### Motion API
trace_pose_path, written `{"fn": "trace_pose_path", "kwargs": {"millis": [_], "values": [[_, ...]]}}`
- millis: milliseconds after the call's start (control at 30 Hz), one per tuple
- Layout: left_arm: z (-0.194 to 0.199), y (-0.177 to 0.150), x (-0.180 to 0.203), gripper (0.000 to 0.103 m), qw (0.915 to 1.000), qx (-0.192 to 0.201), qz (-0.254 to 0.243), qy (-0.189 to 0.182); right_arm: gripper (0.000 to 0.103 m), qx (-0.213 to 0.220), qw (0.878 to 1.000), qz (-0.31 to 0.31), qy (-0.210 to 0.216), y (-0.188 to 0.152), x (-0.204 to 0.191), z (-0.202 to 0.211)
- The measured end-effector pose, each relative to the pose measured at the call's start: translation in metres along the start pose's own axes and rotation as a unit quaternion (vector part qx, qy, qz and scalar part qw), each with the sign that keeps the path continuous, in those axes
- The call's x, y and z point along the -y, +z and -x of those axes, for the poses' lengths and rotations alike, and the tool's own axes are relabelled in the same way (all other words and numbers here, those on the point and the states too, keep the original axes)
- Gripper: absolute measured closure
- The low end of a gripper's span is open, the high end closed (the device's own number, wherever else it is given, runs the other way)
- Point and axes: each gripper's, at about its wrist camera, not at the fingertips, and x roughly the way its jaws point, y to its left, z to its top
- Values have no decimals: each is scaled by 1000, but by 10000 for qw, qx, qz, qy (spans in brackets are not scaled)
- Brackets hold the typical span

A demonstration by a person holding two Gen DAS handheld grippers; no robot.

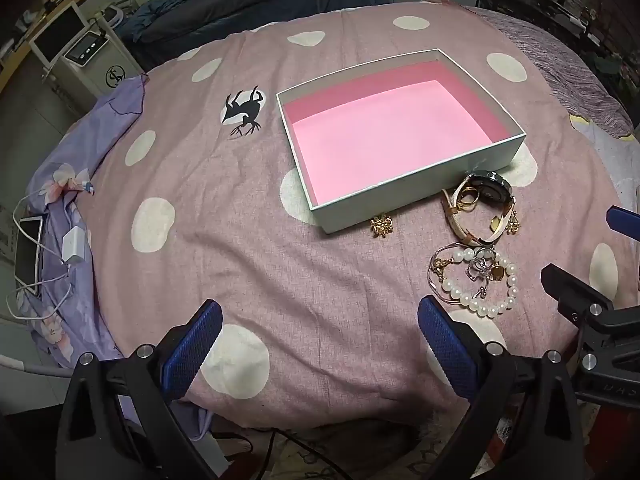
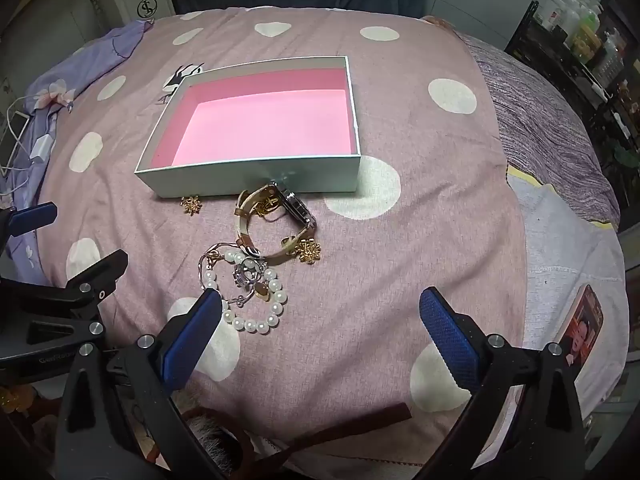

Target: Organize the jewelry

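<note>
An open box [image 1: 420, 196] [image 2: 256, 180] with a pink inside stands empty on the pink spotted bedspread. In front of it lie a watch with a pale strap [image 1: 486, 196] [image 2: 294, 204], two gold flower earrings [image 1: 382, 226] [image 2: 191, 204] [image 2: 309, 251], a pearl bracelet [image 1: 490, 308] [image 2: 256, 324] and a thin chain with small rings [image 1: 478, 270] [image 2: 248, 276]. My left gripper [image 1: 320, 336] is open and empty, left of the pearl bracelet. My right gripper [image 2: 320, 328] is open and empty, its left finger [image 2: 192, 336] next to the pearls.
A phone on a charger cable [image 1: 28, 252] lies on the purple sheet at the left edge. Another phone [image 2: 580, 328] lies on the grey cloth at the right. A white machine [image 1: 84, 56] stands behind the bed. Shelves with bottles [image 2: 580, 28] stand at far right.
</note>
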Motion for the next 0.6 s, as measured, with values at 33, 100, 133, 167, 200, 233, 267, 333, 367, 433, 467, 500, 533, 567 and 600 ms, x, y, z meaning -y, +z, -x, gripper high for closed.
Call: {"fn": "trace_pose_path", "kwargs": {"millis": [33,100,133,167,200,233,267,333,367,433,467,500,533,567,600], "values": [[0,0,0,6,10000,13,2,1,5,-2,10000,-1,10,0,0,0],[1,0,1,6,10000,10,25,-9,5,-12,10000,19,15,0,-1,1],[1,0,1,6,10000,8,35,-16,5,-18,10000,36,10,-1,-2,1],[1,-2,-3,6,10000,2,38,-23,5,-31,10000,16,-3,0,1,1],[1,-2,-3,6,10000,-5,43,-29,5,-36,10000,20,5,0,2,0],[1,-3,-3,6,10000,-14,48,-34,5,-39,10000,26,10,0,3,0],[1,-3,-2,6,10000,-24,53,-41,5,-41,10000,36,4,-1,2,-1],[-1,-3,-1,6,10000,-42,27,-63,5,-56,10000,17,4,1,3,-3],[-1,-3,0,6,10000,-47,20,-67,5,-57,10000,22,3,2,4,-3],[-3,-3,-1,6,9999,-67,36,-91,5,-39,10000,-32,-38,-1,2,-1],[-3,-3,-1,6,9999,-72,43,-96,5,-36,10000,-36,-43,0,2,-1],[-3,-3,-2,6,9999,-75,49,-101,5,-35,10000,-36,-40,-1,2,0],[-3,-3,-2,6,9999,-78,58,-102,5,-37,10000,-36,-44,-1,2,0],[-4,-4,-3,6,9999,-77,67,-111,5,-36,10000,-38,-47,-1,2,0],[-4,-4,-4,6,9999,-84,75,-117,5,-44,10000,-36,-50,0,1,-1]]}}
